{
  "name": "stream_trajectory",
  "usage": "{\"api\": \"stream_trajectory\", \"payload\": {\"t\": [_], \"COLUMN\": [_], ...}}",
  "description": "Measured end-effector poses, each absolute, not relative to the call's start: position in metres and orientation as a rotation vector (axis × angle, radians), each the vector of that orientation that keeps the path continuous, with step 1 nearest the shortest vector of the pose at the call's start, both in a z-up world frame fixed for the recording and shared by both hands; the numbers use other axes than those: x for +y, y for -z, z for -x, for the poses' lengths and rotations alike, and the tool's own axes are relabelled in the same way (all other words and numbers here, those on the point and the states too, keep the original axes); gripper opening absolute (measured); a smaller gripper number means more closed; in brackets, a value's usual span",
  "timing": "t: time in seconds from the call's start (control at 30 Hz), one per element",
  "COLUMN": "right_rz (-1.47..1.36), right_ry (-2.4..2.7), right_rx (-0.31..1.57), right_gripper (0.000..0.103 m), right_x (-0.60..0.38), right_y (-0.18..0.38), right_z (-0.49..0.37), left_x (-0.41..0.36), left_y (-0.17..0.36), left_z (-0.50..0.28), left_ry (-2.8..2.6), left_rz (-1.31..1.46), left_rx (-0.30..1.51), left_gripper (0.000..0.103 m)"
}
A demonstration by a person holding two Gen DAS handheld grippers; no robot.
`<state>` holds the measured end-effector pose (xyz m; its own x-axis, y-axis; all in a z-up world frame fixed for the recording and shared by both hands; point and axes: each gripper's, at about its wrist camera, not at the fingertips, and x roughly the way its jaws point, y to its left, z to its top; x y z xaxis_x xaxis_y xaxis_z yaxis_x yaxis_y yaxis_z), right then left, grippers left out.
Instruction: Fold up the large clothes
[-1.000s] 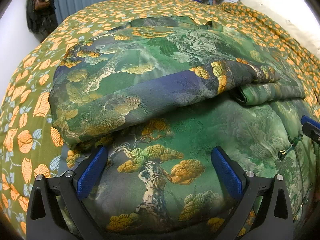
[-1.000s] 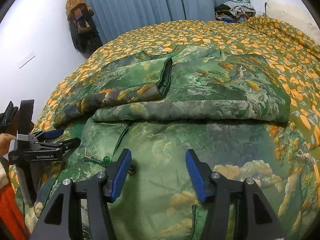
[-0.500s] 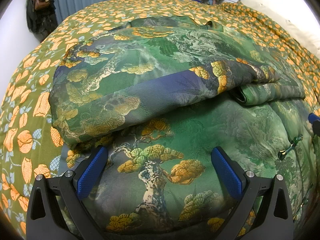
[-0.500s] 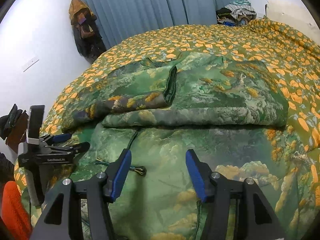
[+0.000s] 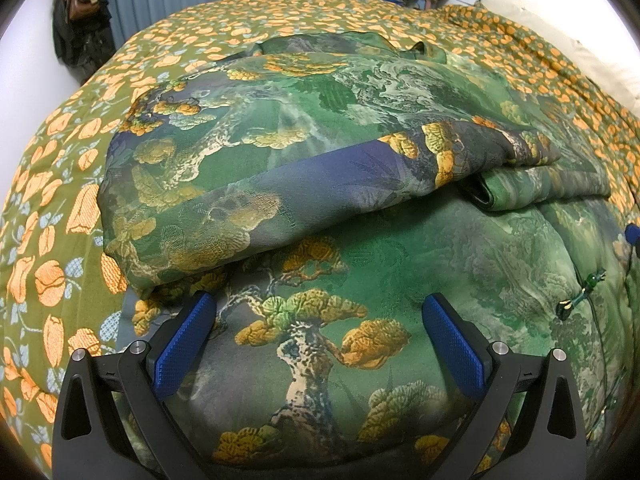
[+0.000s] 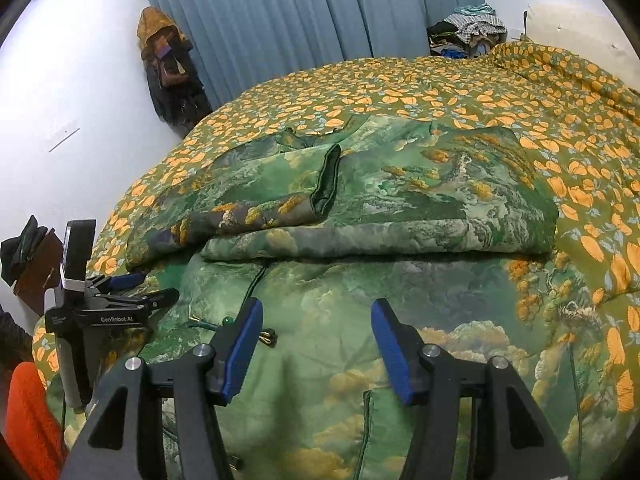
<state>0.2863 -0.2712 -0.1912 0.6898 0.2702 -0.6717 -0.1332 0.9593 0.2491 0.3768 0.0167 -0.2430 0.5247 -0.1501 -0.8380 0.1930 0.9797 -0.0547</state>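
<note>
A large green garment (image 5: 320, 152) with tree and cloud print lies on the bed, also in the right wrist view (image 6: 420, 200). Its sleeves are folded across the upper body, and the lower part spreads toward me. My left gripper (image 5: 320, 332) is open and empty just above the lower hem area; it also shows at the left of the right wrist view (image 6: 140, 292). My right gripper (image 6: 316, 344) is open and empty above the lower part, beside a green cord with a bead (image 6: 228, 322). The cord also shows in the left wrist view (image 5: 580, 292).
The bed has an olive cover with orange flowers (image 6: 440, 92). Blue curtains (image 6: 300, 12) hang behind it. Bags hang on the left wall (image 6: 168, 64). A clothes pile (image 6: 468, 32) and a pillow (image 5: 560, 52) lie at the far right.
The right gripper has lifted and pulled back a little, so its view shows more of the room. Only a sliver of it remains at the left wrist view's right edge. The left gripper has not moved.
</note>
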Motion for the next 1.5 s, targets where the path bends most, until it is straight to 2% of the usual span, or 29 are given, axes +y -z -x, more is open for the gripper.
{"api": "stream_trajectory", "payload": {"t": [0.4,0.7,0.8,0.93,1.03,1.13,1.23,1.37,1.5], "right_rz": [-0.227,-0.106,-0.021,0.036,0.011,-0.024,-0.046,-0.096,-0.127], "right_ry": [-0.186,-0.185,-0.165,-0.110,-0.071,-0.053,-0.060,-0.121,-0.216], "right_rx": [0.751,0.699,0.705,0.785,0.844,0.899,1.017,1.201,1.305], "right_gripper": [0.058,0.058,0.065,0.067,0.067,0.067,0.067,0.067,0.067], "right_x": [-0.286,-0.311,-0.322,-0.347,-0.370,-0.397,-0.423,-0.449,-0.450], "right_y": [0.181,0.128,0.119,0.125,0.133,0.138,0.153,0.183,0.209], "right_z": [-0.289,-0.265,-0.250,-0.238,-0.234,-0.227,-0.223,-0.216,-0.211], "left_x": [0.017,0.016,0.019,0.021,0.036,0.073,0.106,0.128,0.122], "left_y": [0.243,0.244,0.244,0.242,0.218,0.179,0.162,0.179,0.214], "left_z": [-0.377,-0.375,-0.376,-0.379,-0.373,-0.337,-0.296,-0.250,-0.234], "left_ry": [0.205,0.201,0.210,0.224,0.250,0.313,0.356,0.396,0.403], "left_rz": [-0.047,-0.048,-0.026,-0.028,0.030,0.142,0.185,0.269,0.345], "left_rx": [0.998,0.991,0.997,1.044,1.069,1.025,1.060,1.171,1.277], "left_gripper": [0.103,0.103,0.103,0.102,0.101,0.101,0.102,0.102,0.102]}}
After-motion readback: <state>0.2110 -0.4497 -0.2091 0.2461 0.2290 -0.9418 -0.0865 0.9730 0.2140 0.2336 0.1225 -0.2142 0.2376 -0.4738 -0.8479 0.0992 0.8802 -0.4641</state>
